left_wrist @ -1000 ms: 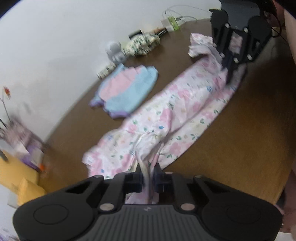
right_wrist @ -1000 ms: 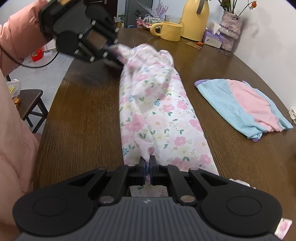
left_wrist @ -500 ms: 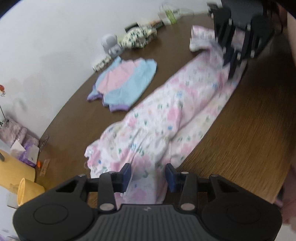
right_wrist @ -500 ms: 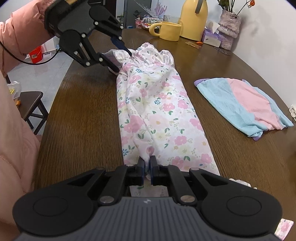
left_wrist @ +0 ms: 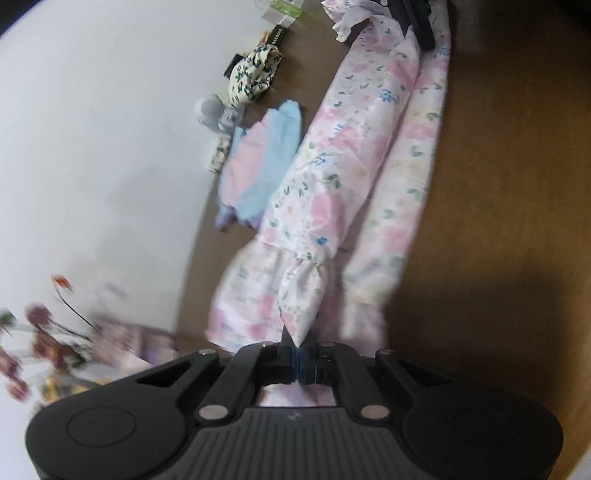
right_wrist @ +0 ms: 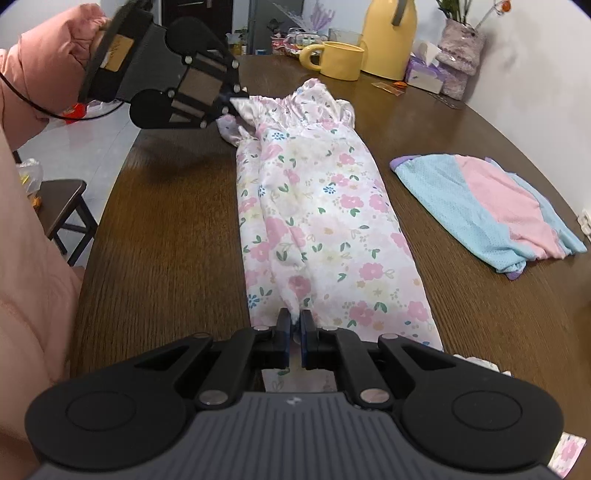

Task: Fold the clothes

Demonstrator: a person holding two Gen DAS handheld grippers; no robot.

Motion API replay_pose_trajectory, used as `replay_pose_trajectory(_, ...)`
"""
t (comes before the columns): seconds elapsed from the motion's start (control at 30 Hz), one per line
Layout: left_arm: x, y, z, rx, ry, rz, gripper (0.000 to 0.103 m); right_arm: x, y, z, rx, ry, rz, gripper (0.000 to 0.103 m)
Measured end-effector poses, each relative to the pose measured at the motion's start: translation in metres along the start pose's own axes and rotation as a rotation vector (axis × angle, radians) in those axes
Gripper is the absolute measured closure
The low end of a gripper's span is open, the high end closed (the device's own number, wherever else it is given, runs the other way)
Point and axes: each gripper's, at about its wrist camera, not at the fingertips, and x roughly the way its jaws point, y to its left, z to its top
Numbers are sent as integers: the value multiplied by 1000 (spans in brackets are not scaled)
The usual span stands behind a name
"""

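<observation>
The left wrist view is blurred, so the vase of dried flowers (left_wrist: 37, 339) at the tabletop's far edge is hard to make out. The right gripper (left_wrist: 417, 26) is cut off at that picture's top.

The long white cotton garment with pink flowers (right_wrist: 317, 221) lies stretched in a narrow band along the middle of the round dark wooden table (right_wrist: 166, 240). The right gripper's (right_wrist: 294, 325) jaws are closed on its near end. The left gripper (right_wrist: 232, 101), held from a pink padded sleeve (right_wrist: 48, 55), pinches the gathered ruffled end; in its own view the left gripper (left_wrist: 297, 360) is clamped on a fold.

A folded blue and pink mesh top (right_wrist: 491, 210) lies toward the right edge. A yellow mug (right_wrist: 338, 59) and yellow jug (right_wrist: 389, 37) stand at the far edge; their contents are hidden.
</observation>
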Motion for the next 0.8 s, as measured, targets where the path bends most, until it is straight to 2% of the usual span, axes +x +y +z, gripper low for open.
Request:
replay_pose_trajectory(0.07,-1,0,-5,-51,11,-24,102,-8,-1,-2,15,-30,17,95)
replay_pose_trajectory(0.13,-4,5,-11,-110,26,-40,96,-16,-2,-4,30,-59,35,84)
replay_pose_trajectory(0.17,-6,8,-14,-143,34,-48,94,-20,-3,-5,38,-74,43,74)
replay_pose_trajectory(0.23,-10,15,-20,-214,48,-58,81,-28,-4,-7,53,-104,61,72)
replay_pose_trajectory(0.3,-19,27,-30,-299,55,-50,51,-42,-11,-13,106,-151,58,69)
replay_pose_trajectory(0.4,-31,44,-48,-436,56,-65,41,-73,-29,-32,246,-238,8,61)
replay_pose_trajectory(0.53,-51,66,-63,-601,30,-81,39,-106,-77,-76,502,-262,-142,57)
replay_pose_trajectory(0.6,-61,82,-60,-706,-33,-84,39,-112,-103,-96,592,-241,-181,57)
replay_pose_trajectory(0.67,-66,97,-46,-798,-110,-104,40,-110,-130,-109,648,-206,-203,57)
replay_pose_trajectory(0.73,-59,104,-15,-813,-137,-131,41,-104,-153,-114,692,-186,-176,57)
replay_pose_trajectory(0.8,-44,105,19,-828,-163,-218,42,-91,-175,-115,710,-151,-156,57)
